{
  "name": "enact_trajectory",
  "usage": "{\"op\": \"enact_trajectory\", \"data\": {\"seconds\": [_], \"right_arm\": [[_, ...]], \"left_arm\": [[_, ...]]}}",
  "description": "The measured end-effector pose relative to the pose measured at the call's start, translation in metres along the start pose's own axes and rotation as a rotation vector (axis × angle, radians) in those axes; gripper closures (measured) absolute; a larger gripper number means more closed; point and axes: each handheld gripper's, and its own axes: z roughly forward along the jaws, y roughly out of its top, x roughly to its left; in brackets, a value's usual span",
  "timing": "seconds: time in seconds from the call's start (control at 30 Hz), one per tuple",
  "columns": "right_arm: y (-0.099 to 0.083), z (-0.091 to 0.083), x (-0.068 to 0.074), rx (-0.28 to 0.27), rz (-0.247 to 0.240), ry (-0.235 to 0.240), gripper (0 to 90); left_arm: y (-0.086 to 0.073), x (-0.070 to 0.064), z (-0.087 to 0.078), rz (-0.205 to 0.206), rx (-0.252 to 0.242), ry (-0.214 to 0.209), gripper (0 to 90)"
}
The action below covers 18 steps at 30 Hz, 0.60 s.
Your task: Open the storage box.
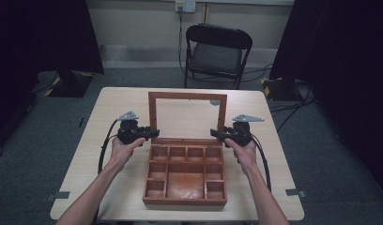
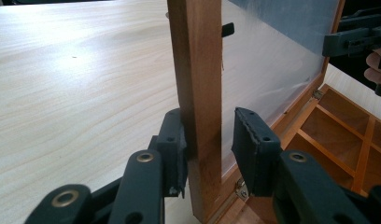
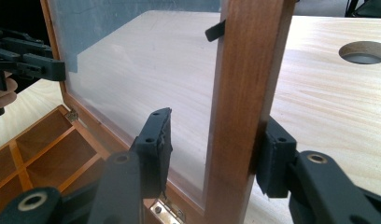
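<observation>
High view: a wooden compartment box [image 1: 185, 176] sits mid-table, its glass-paned lid [image 1: 187, 117] upright. Left gripper [image 1: 154, 134] and right gripper [image 1: 214, 133] straddle the lid's side rails, jaws parted. The right gripper view reveals brass hinges [image 3: 167, 212].

1. The box [image 1: 185, 180] is reddish-brown wood, its middle floor a blotchy orange-brown.
2. Its lid frame [image 2: 198, 84] is the same red-brown, holding a clear, faintly hazy pane [image 3: 146, 70].
3. The hinges [image 3: 167, 212] are pale brass.
4. The bench [image 1: 119, 108] is light beige with a soft wavy grain.
5. The left tool [image 2: 209, 142] and right tool [image 3: 212, 149] are black, with brass-coloured rivets and grey top plates.
6. The chair [image 1: 217, 54] is black with a grey seat.
7. The floor [image 1: 39, 140] is dull grey-blue carpet.
</observation>
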Motion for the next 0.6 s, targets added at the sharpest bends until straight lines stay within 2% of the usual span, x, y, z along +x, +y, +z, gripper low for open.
{"op": "enact_trajectory", "data": {"seconds": [0.2, 0.4, 0.5, 0.6], "right_arm": [[0.0003, 0.0014, -0.0004, 0.003, 0.001, -0.007, 52.7], [-0.0001, 0.0036, -0.0004, 0.001, -0.001, -0.004, 52.3], [-0.0006, 0.0043, -0.0004, 0.003, 0.01, -0.008, 51.8], [-0.0006, 0.0055, -0.0008, 0.003, 0.014, -0.01, 51.2]], "left_arm": [[0.0007, -0.0003, -0.0008, 0.012, 0.016, 0.008, 65.0], [-0.0011, 0.0003, -0.0018, 0.004, 0.016, 0.007, 65.2], [-0.0015, 0.0013, -0.001, -0.004, 0.014, 0.004, 65.2], [-0.0016, 0.0016, -0.0001, -0.03, 0.013, 0.006, 65.1]]}}
